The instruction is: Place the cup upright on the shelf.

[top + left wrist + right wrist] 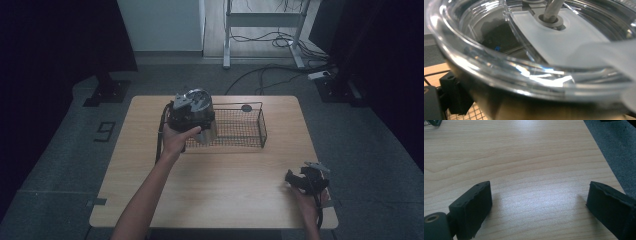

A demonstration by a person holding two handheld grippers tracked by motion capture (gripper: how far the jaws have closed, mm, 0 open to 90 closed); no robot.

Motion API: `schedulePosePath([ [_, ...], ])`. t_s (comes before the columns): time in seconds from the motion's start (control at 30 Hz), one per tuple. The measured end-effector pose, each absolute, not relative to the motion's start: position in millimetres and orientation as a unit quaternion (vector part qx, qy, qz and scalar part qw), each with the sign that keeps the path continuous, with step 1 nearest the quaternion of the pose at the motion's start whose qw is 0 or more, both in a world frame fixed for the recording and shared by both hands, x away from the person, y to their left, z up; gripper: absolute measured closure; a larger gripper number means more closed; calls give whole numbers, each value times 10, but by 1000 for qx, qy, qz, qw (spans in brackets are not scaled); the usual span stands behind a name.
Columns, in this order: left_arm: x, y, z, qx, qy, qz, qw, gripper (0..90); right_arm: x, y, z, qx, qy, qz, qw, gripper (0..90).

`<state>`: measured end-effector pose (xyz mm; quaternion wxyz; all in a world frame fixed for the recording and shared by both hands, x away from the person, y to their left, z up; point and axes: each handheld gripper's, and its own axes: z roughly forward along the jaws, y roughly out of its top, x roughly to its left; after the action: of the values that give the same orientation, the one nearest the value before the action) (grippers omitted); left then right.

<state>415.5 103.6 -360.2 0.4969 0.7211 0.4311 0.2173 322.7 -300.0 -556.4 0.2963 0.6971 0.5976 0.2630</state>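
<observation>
The left tool (pixel 192 112) is clamped on a steel tumbler (pixel 206 131), which it holds at the left end of the wire basket (pixel 262 125). In the high view the tumbler stands roughly upright, its long axis near vertical, clear lid (pixel 196 96) up, its lower body against or just inside the basket's left wall; which of the two cannot be told. The left gripper view looks down across the lid (pixel 506 42) from very close, with basket mesh (pixel 474 113) showing below the rim. The governing relation: the basket's open floor lies to the right of the tumbler, so setting it in calls for a short shift rightward and down.

The right tool (pixel 306 179) rests at the near right corner of the table (pixel 225 180), well apart from the basket. Its jaws stand wide apart with nothing between them, bare wood (pixel 536 182) beneath. The left hand (pixel 175 140) is clearly nearer the work.
</observation>
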Motion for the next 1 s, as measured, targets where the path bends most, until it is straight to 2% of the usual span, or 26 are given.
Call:
schedulePosePath([
  [1.0, 4568, 690, -3715, 727, 451, 223, 467, 39, 3226, -3000, -5564, 697, 597, 263, 296, 61],
])
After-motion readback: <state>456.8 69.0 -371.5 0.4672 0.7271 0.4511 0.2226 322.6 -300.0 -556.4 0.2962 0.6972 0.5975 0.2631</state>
